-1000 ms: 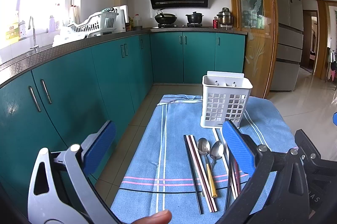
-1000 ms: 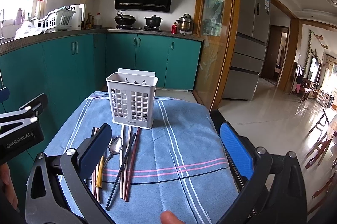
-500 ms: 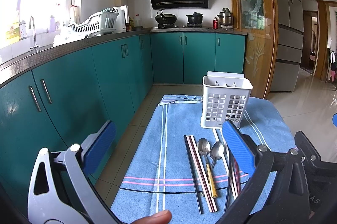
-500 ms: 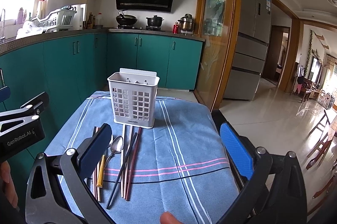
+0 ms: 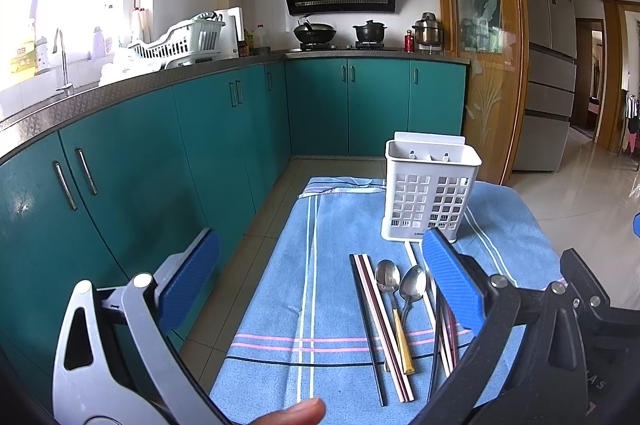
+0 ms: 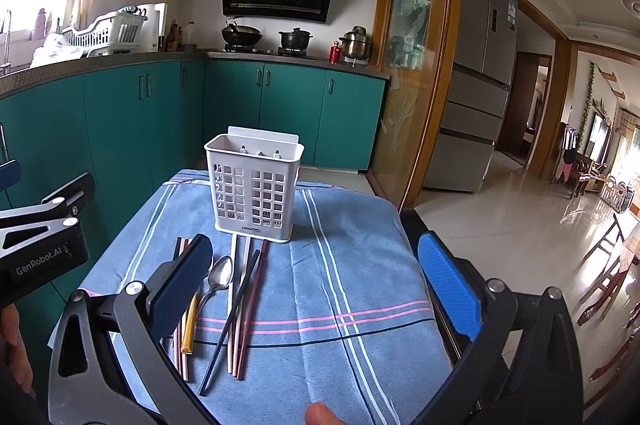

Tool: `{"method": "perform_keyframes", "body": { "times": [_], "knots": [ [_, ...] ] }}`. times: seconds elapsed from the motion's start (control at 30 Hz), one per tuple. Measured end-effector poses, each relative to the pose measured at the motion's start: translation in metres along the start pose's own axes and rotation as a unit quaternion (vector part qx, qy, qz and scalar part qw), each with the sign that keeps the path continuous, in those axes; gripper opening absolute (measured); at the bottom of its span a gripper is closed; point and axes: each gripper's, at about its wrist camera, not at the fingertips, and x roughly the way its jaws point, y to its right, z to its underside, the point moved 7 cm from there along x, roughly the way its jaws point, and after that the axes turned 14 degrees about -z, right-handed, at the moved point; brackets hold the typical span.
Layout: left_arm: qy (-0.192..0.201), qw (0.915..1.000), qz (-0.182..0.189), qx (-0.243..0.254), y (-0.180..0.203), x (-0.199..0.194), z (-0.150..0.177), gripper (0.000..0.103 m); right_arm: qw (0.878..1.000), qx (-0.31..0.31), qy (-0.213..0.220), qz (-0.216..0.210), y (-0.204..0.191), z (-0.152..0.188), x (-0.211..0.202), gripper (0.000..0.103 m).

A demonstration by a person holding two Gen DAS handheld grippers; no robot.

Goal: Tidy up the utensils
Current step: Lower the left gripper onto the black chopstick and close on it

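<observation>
White plastic caddy (image 5: 430, 191): landmark for everything here. Stands upright at the far end of the cloth (image 5: 312, 265), open top, looks empty as far as I can tell, so my guess is sorting hasn't really started.

Utensils: all lying flat on the cloth just in front of the caddy, handles pointing back toward the person, which makes them easy to pinch from this side.

Chopsticks (image 5: 380, 321): one dark and pale pair left of the spoons, and another bunch (image 6: 244, 305) right of them, its far tips almost touching the caddy's base. One black stick lies crossed over its neighbours, so that one could drag the others along.

Spoons (image 5: 400, 285): two, bowls side by side toward the caddy; one has a yellowish handle.

Left gripper (image 5: 320, 285): jaws spread wide, nothing between them, hanging above the cloth's near end, in front and left of the caddy. Looks like it's just lining up.

Right gripper (image 6: 316, 277): also spread wide and empty, in front of the caddy, left pad over the spoon handles.

Next move (guess): drop onto one handle and stand it in the caddy.
</observation>
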Motion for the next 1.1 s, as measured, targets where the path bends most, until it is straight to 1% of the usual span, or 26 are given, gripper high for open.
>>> {"method": "perform_keyframes", "body": {
  "times": [0.07,0.1,0.13,0.17,0.2,0.23,0.27,0.3,0.37,0.43,0.47,0.53,0.63,0.73,0.8,0.9,0.97,1.03,1.07,1.1],
  "knots": [
    [-0.025,0.9995,0.017,0.002,0.002,0.015,0.004,0.100,1.000,0.001,-0.021,0.009,0.007,0.005,0.011,0.100],
    [-0.038,0.9992,0.015,0.005,0.003,0.023,0.008,0.100,1.000,0.003,-0.029,0.011,0.011,0.008,0.017,0.100],
    [-0.061,0.9980,0.010,0.013,0.003,0.036,0.013,0.100,0.999,0.008,-0.042,0.012,0.018,0.014,0.028,0.100],
    [-0.083,0.9963,0.008,0.019,0.002,0.052,0.022,0.100,0.998,0.015,-0.065,0.011,0.025,0.022,0.043,0.097],
    [-0.096,0.9951,0.006,0.022,0.002,0.060,0.027,0.097,0.996,0.022,-0.087,0.008,0.031,0.031,0.057,0.088],
    [-0.112,0.9933,0.003,0.029,0.001,0.073,0.036,0.092,0.994,0.030,-0.109,0.002,0.035,0.040,0.071,0.082],
    [-0.122,0.9920,-0.005,0.031,-0.001,0.083,0.042,0.080,0.992,0.037,-0.124,-0.005,0.038,0.045,0.082,0.069],
    [-0.133,0.9905,-0.014,0.032,-0.004,0.091,0.048,0.069,0.988,0.052,-0.146,-0.025,0.040,0.053,0.100,0.061],
    [-0.159,0.9869,-0.008,0.028,-0.004,0.108,0.059,0.062,0.980,0.079,-0.174,-0.056,0.039,0.062,0.127,0.060],
    [-0.170,0.9849,-0.011,0.033,-0.002,0.119,0.064,0.062,0.972,0.089,-0.202,-0.084,0.033,0.064,0.161,0.059],
    [-0.170,0.9844,-0.015,0.041,0.001,0.125,0.066,0.062,0.969,0.090,-0.212,-0.089,0.031,0.064,0.174,0.059],
    [-0.171,0.9834,-0.018,0.057,0.007,0.136,0.069,0.066,0.961,0.101,-0.236,-0.098,0.027,0.063,0.208,0.059],
    [-0.178,0.9813,-0.016,0.071,0.017,0.157,0.073,0.068,0.955,0.105,-0.264,-0.091,0.023,0.061,0.253,0.056],
    [-0.193,0.9788,-0.006,0.070,0.024,0.176,0.074,0.069,0.948,0.108,-0.285,-0.088,0.017,0.063,0.283,0.053],
    [-0.206,0.9762,0.008,0.069,0.031,0.190,0.073,0.070,0.945,0.107,-0.298,-0.086,0.015,0.067,0.291,0.051],
    [-0.216,0.9730,0.028,0.077,0.043,0.204,0.073,0.070,0.948,0.086,-0.299,-0.074,0.017,0.071,0.288,0.050],
    [-0.224,0.9699,0.041,0.085,0.051,0.211,0.074,0.070,0.947,0.089,-0.301,-0.066,0.024,0.071,0.285,0.049],
    [-0.234,0.9658,0.057,0.098,0.062,0.214,0.078,0.070,0.948,0.090,-0.301,-0.049,0.035,0.074,0.277,0.047],
    [-0.244,0.9617,0.075,0.100,0.068,0.215,0.082,0.070,0.948,0.093,-0.301,-0.042,0.041,0.076,0.272,0.047],
    [-0.249,0.9594,0.084,0.101,0.071,0.215,0.085,0.070,0.948,0.096,-0.301,-0.040,0.046,0.078,0.270,0.047]
  ]
}}
